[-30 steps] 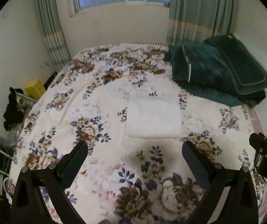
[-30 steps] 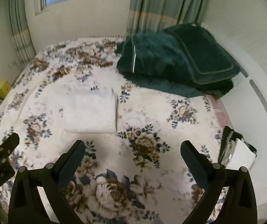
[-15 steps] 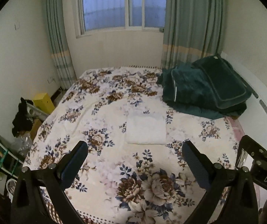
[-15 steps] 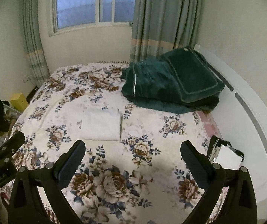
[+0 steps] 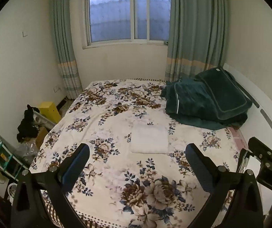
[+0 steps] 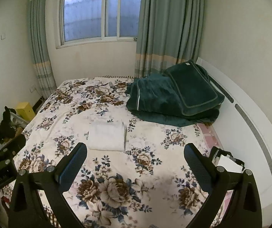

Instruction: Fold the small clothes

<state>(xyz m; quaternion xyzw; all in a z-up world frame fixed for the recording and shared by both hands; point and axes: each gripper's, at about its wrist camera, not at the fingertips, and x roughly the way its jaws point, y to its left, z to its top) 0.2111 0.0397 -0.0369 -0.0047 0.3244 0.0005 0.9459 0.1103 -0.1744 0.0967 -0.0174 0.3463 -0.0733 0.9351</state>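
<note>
Both claws, left claw (image 5: 137,159) and right claw (image 6: 135,158), are being held released above the bed (image 5: 117,171), well apart from the folded white cloth (image 5: 149,139). A black bag (image 6: 226,160) is being shown only by the right view.

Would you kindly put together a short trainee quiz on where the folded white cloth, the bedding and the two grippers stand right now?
1. True or false: the white cloth lies folded flat on the bed.
2. Which gripper is holding cloth: A) left gripper, B) right gripper, C) neither?
3. Fill in: the green bedding sits at the far ____ of the bed, by the curtain.

Key:
1. True. It is a neat rectangle with stacked layers along its right edge.
2. C. Both are open, held above the near end of the bed and away from the cloth.
3. Right.
</note>
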